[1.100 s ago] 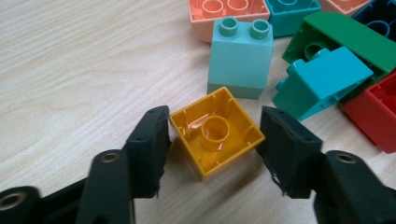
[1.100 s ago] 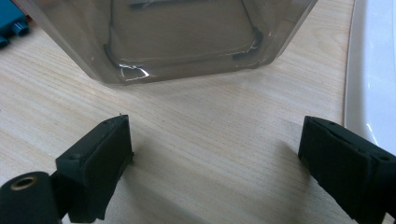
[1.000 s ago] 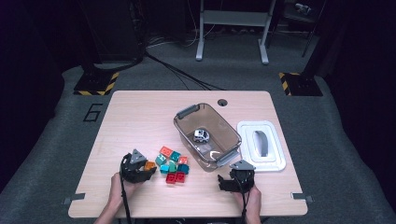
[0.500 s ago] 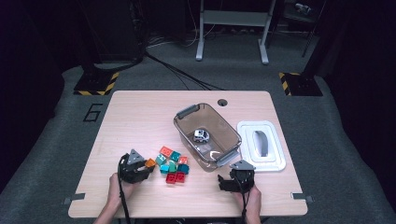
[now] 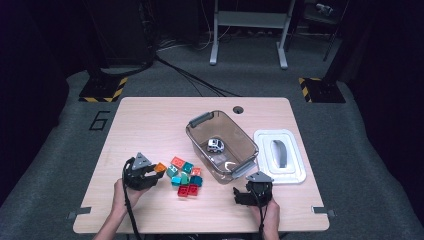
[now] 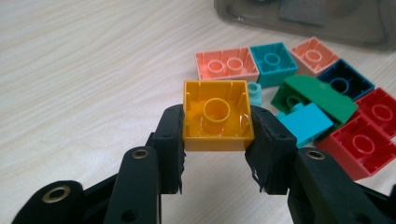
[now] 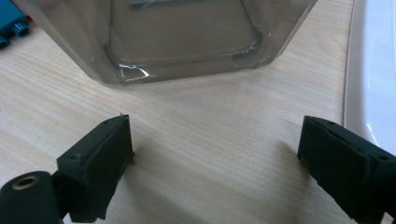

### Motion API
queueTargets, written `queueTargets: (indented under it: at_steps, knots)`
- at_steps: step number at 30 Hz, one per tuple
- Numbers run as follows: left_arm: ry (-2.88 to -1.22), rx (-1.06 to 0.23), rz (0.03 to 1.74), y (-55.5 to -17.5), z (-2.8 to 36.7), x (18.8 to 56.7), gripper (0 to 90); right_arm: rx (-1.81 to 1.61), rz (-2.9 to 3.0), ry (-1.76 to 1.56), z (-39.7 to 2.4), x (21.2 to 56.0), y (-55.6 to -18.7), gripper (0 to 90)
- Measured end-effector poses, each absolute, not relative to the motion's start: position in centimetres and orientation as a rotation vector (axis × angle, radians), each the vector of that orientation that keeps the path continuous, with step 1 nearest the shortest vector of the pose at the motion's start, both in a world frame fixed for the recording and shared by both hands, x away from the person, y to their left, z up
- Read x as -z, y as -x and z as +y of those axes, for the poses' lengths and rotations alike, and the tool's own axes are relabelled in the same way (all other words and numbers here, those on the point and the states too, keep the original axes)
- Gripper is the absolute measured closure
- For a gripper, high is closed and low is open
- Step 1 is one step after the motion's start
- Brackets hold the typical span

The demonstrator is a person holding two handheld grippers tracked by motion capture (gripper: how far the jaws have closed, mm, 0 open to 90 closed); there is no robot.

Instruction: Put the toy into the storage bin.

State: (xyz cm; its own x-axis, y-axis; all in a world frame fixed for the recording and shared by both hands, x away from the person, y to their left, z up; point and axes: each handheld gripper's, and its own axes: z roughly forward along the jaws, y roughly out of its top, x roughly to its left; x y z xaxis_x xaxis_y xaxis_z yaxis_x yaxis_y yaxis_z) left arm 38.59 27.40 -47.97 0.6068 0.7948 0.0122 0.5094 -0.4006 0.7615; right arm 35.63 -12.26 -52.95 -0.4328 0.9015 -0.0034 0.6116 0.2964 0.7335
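Left gripper (image 6: 217, 135) just clenched on orange brick (image 6: 217, 114) and lifted; I'd worry its shallow pinch slips before the bin (image 5: 200, 121), right gripper (image 7: 215, 161) released

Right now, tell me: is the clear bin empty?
No, a small toy car sits on the floor of the clear bin in the high view.

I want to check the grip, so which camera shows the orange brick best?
The left gripper view: the orange brick sits close up, hollow side facing the camera, pinched between the left tongs. The high view shows it as a small orange speck.
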Motion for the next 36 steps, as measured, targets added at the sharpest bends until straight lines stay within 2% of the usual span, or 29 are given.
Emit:
queueTargets:
  at_steps: [36]
  knots:
    - [-2.101,-0.449,0.91,-42.9,24.1,40.2,59.0,-0.941,2.153,-1.351,-12.3,53.0,-35.7,9.8]
